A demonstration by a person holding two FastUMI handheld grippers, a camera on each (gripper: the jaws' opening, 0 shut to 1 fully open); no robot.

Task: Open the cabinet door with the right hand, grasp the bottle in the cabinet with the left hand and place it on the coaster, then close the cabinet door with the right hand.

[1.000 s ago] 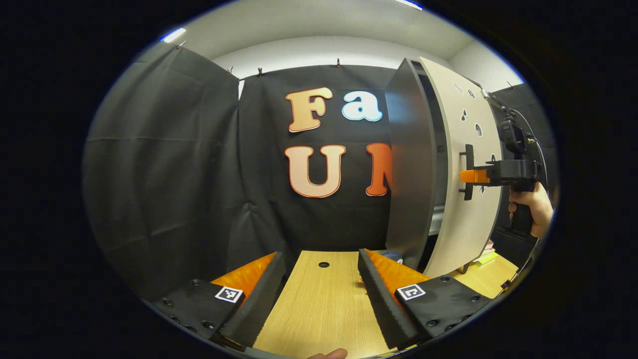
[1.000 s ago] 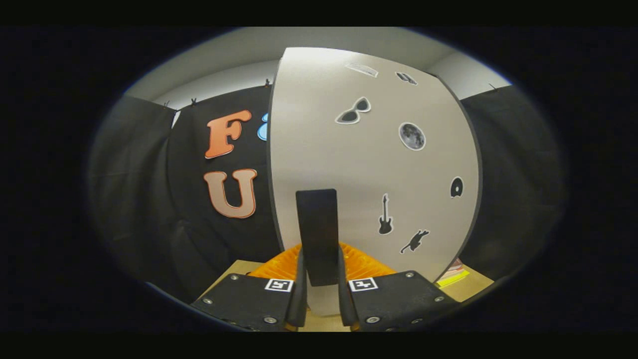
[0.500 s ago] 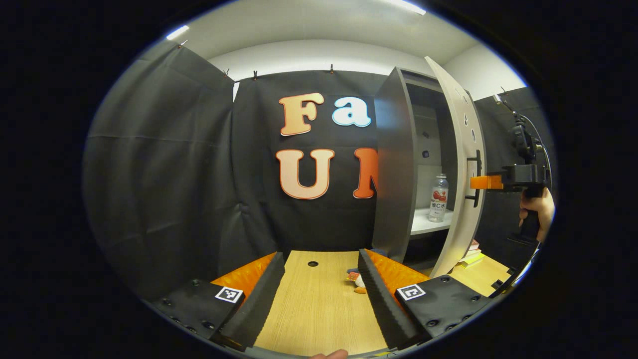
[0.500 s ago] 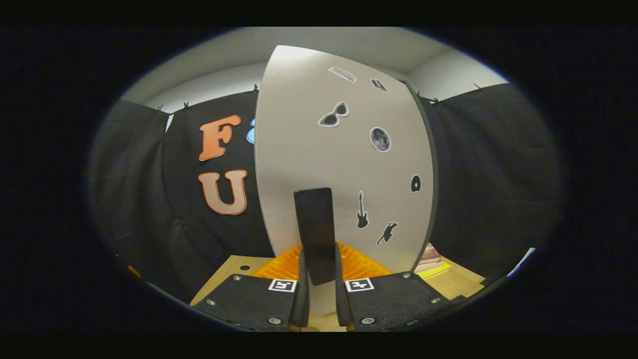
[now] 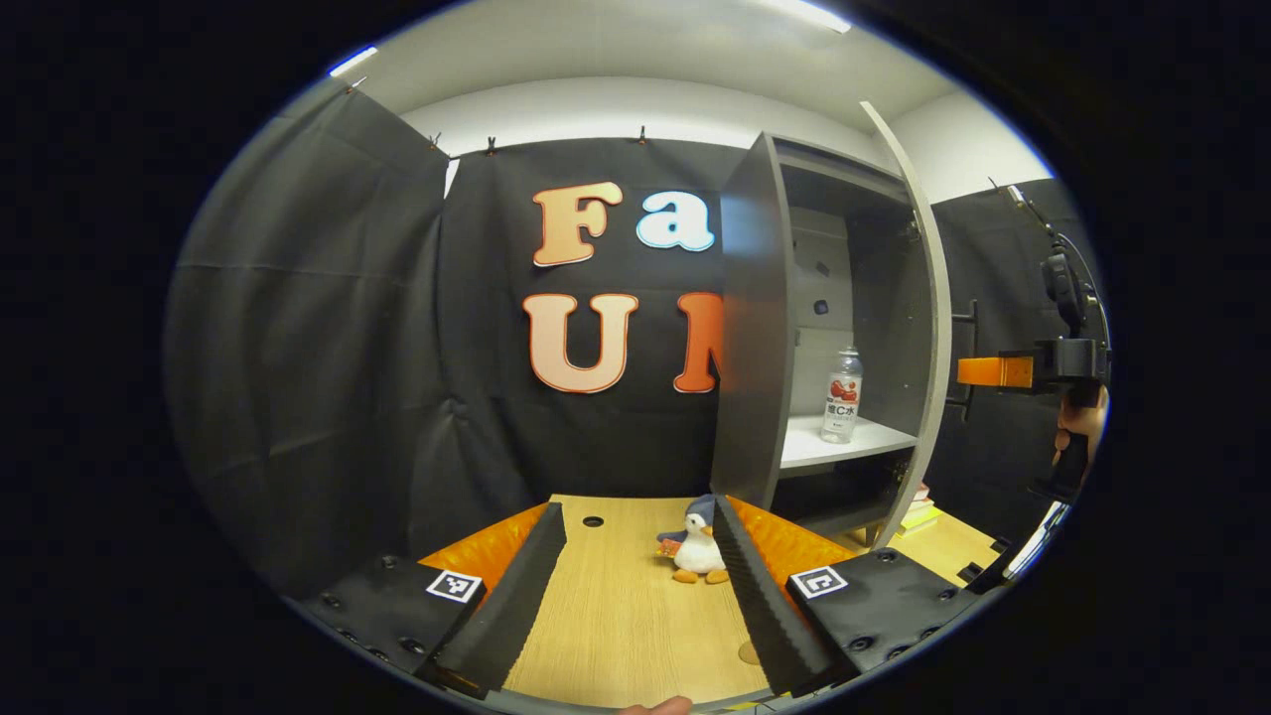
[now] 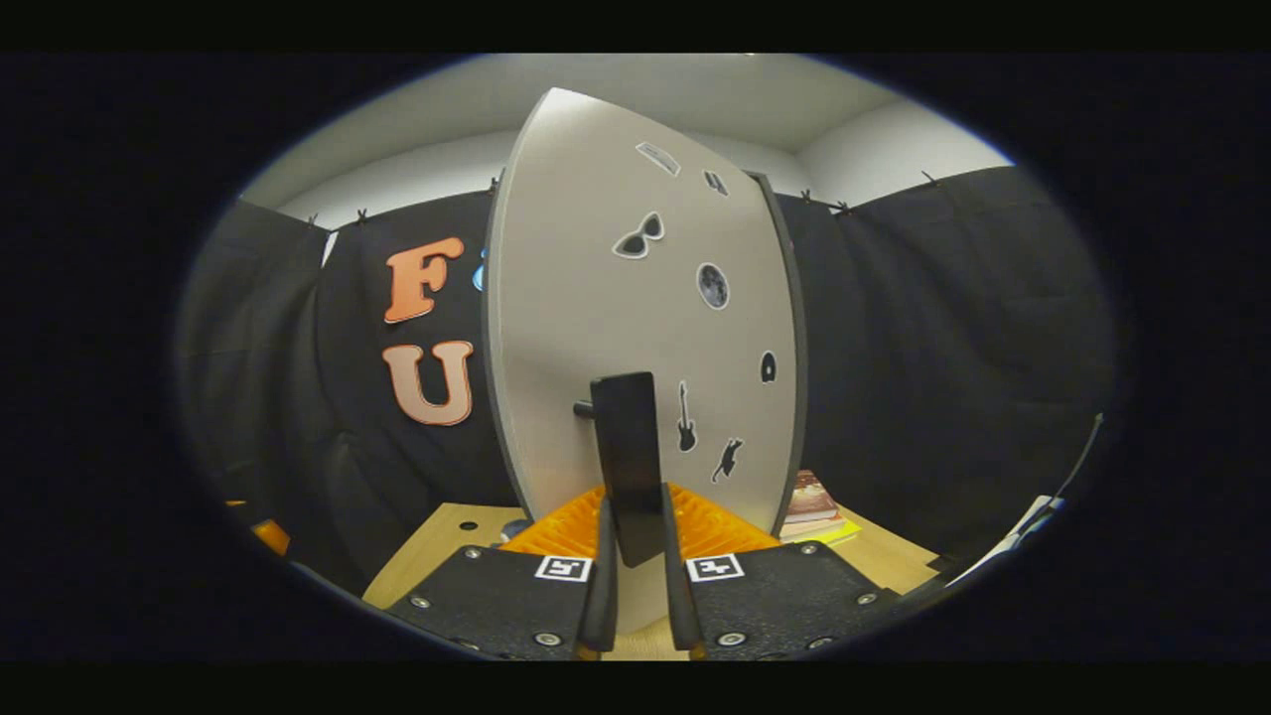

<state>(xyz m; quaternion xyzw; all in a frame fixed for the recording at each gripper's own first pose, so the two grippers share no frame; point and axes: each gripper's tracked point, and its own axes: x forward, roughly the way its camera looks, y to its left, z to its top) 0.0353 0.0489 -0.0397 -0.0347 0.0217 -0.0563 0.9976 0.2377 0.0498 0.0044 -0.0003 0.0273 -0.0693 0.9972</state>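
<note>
Now the right gripper (image 6: 635, 586) has its fingers clamped on the door handle (image 6: 628, 462); the left gripper (image 5: 635, 586) is spread wide over the surface (image 5: 626, 616). The bottle (image 5: 841, 395) stands on the cabinet shelf (image 5: 844, 442); a careless reach might topple it.

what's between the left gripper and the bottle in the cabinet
In the left gripper view, a toy penguin stands on the table by the left gripper; beyond it, the cabinet side panel edges the route to the bottle.
</note>
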